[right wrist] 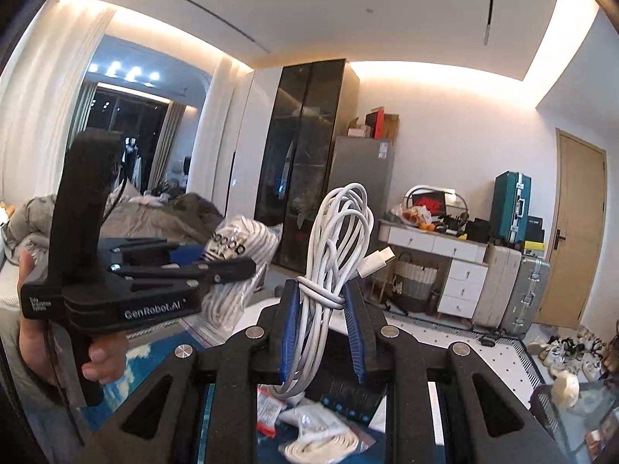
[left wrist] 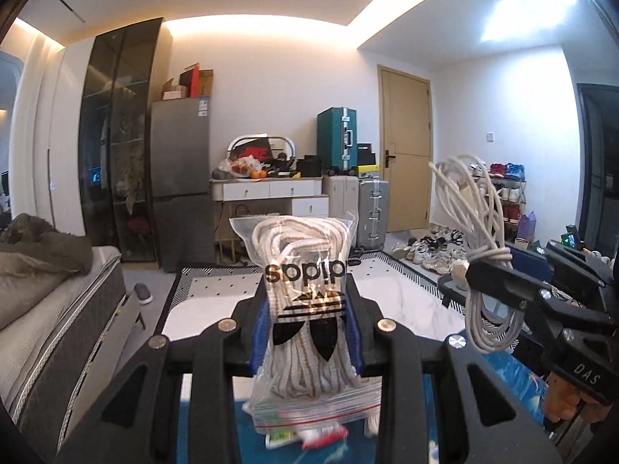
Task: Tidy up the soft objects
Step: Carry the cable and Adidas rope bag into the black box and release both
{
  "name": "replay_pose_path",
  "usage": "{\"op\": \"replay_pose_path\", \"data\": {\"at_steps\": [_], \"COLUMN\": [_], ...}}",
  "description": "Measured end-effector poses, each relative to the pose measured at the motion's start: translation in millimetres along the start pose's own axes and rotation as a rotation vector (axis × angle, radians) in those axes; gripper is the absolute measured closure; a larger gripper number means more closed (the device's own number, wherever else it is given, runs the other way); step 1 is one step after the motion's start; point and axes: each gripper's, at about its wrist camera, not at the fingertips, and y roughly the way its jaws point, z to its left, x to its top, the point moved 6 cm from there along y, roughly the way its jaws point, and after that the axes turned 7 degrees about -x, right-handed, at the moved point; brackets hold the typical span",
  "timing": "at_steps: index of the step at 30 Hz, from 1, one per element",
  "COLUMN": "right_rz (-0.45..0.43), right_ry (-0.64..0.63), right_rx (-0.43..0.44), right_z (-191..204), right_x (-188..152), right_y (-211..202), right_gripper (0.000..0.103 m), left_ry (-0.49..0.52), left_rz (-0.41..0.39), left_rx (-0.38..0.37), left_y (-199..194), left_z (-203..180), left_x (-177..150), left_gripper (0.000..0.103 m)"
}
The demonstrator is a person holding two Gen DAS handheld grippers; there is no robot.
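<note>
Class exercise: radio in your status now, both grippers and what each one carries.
Left hand-held gripper shut on bag of laces. Right hand-held gripper shut on coiled white cable. Both raised, apart. Nothing in the way.

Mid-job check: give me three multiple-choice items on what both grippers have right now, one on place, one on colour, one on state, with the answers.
1. Where is the bag of laces?
A. On the bed
B. Between the left gripper's fingers
C. On the white desk

2. What colour is the coiled cable in the right gripper?
A. White
B. Black
C. Teal

3. How is the cable kept?
A. Loose and trailing
B. Sealed in a bag
C. Bundled, with a turn of its own cord wrapped round the coil

Answers:
1 B: the left wrist view shows the clear zip bag pinched between the blue pads.
2 A: the right wrist view shows a white cord with a white plug.
3 C: a wrap circles the loops just above the fingers, and the plug end sticks out.
</note>
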Motion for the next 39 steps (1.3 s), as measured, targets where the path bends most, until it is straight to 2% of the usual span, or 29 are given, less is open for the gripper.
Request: {"op": "replay_pose_path", "data": {"at_steps": [7,18,22,24,31,34,39], "right_rz": [0.002,0.077,0.099,0.158,0.487,0.568,0.653], "right_ry": [0.02,0.071,0.069,0.074,0.126,0.142,0.138], "right_rx": [-0.033,-0.064,-0.063,-0.051,-0.013,0.006,0.021], "right_z": [-10.3,-35.2,-40.7,-40.4,-47.6,-45.7,-44.6], "right_x": [19.7,6.3,0.8,-5.5,-58.7,-81.3,-113.1], "right_y": [52.4,137.5,157.1,174.8,240.9,257.3,273.6], "right_gripper": [0.08,0.08,0.08,0.08,0.08,0.08,0.08], "left_ry": [-0.04,-0.076,-0.095,-0.092,-0.156,-0.179,-0.191], "left_rz": [0.015,0.041,0.083,0.137,0.397,0.48,0.544], "left_rx": [-0.026,-0.011,-0.008,-0.001,-0.024,-0.045,-0.036], "left_y": [55.7,123.9,136.8,149.2,200.5,217.0,227.5], "left_z": [27.3,48.6,47.6,45.9,48.1,43.8,36.9], "left_x": [22.5,37.6,25.1,16.3,-31.5,-50.1,-68.9], "left_gripper": [0.072,0.072,0.072,0.072,0.072,0.072,0.072]}}
